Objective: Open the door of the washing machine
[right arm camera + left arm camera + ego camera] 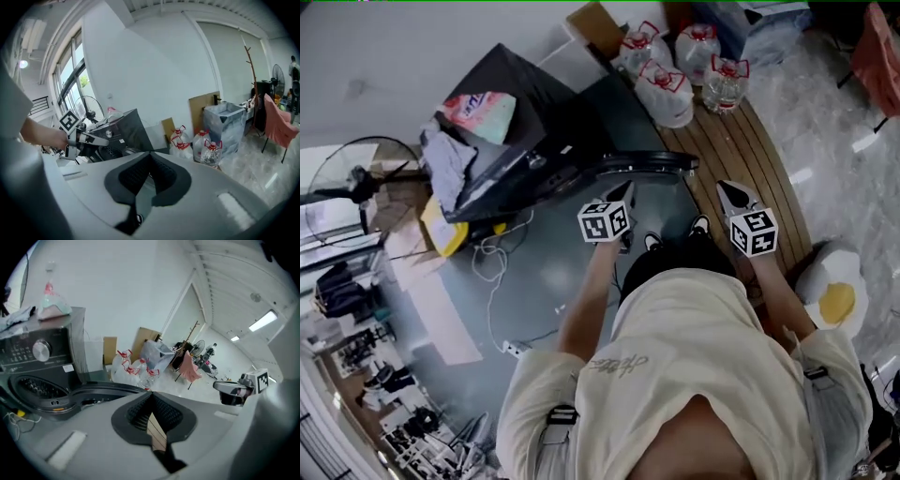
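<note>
The washing machine (511, 117) stands at the upper left of the head view; its door (649, 162) hangs swung open, just ahead of the left gripper (622, 194), whose jaws are together and empty; the right gripper (733, 194) hovers alongside, jaws likewise closed on nothing.

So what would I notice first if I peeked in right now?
Probably the left gripper and right gripper, each with a black-and-white cube, held out in the middle of the head view. Just ahead is the dark washer with its door swung open. You'd also spot the water bottles by the wall, and an egg cushion on the floor at right.
</note>
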`<state>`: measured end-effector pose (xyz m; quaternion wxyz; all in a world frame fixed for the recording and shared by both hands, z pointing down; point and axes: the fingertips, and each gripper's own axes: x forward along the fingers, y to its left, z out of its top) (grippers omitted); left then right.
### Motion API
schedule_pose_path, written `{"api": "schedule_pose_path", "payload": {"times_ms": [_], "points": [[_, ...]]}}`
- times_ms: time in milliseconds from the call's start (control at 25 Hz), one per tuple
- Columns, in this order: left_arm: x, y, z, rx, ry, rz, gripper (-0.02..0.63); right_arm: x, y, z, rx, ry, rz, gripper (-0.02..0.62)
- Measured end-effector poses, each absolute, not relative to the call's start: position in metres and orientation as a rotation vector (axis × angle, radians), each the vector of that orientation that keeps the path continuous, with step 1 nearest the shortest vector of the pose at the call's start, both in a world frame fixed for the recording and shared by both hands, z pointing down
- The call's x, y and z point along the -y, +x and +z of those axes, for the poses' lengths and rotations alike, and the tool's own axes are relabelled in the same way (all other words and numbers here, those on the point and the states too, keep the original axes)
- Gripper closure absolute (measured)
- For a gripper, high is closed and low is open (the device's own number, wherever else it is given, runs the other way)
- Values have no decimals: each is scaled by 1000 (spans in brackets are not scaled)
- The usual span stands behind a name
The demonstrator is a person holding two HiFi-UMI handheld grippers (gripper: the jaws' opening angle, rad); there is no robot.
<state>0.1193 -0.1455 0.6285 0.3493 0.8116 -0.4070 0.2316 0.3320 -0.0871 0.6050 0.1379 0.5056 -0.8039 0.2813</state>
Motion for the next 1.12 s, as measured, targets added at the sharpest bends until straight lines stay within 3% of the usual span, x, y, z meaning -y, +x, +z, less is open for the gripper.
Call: {"api": "schedule_pose_path", "payload": {"times_ms": [600, 920, 1120], "points": [[114, 5, 532, 1335, 2174, 377, 588, 132, 208, 472, 2658, 1241, 354, 594], [129, 3, 472, 1413, 2372, 425, 588, 144, 190, 390, 2740, 1218, 152, 594], [138, 17, 417, 1342, 2465, 220, 588, 142, 191, 356, 2748, 1282, 40, 594]]}}
